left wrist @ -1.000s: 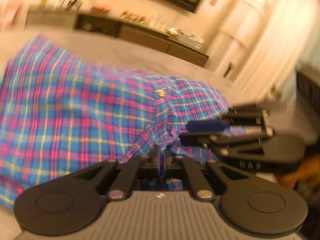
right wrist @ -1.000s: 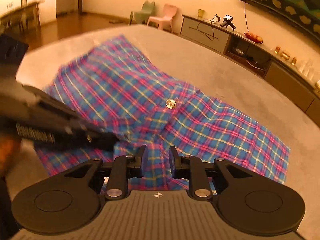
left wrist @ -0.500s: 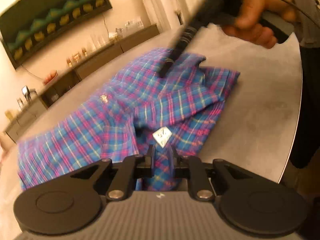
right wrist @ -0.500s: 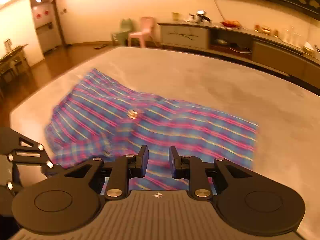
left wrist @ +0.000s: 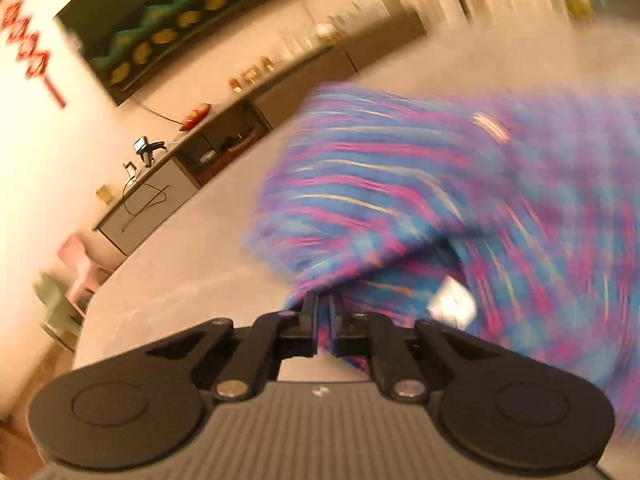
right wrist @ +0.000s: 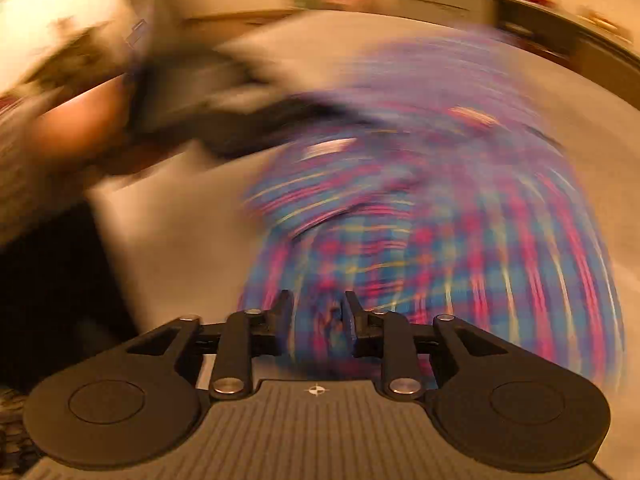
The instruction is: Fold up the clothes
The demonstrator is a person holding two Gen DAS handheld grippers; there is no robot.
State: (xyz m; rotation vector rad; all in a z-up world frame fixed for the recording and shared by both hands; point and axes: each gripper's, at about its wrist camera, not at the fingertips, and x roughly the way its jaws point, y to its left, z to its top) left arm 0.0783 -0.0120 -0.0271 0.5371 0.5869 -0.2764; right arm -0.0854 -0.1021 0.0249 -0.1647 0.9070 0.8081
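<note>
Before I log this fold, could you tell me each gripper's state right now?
Left gripper: closed on the plaid garment.
Right gripper: jaws opening over the plaid garment, gripping nothing.

Blue, pink and yellow plaid shirt (left wrist: 420, 184).

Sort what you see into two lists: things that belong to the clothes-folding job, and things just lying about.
Job: plaid shirt; left tongs, cloth between them; right tongs, opening, over the cloth; grey table.

Lying about: sideboard; wall picture; pink chair.
</note>
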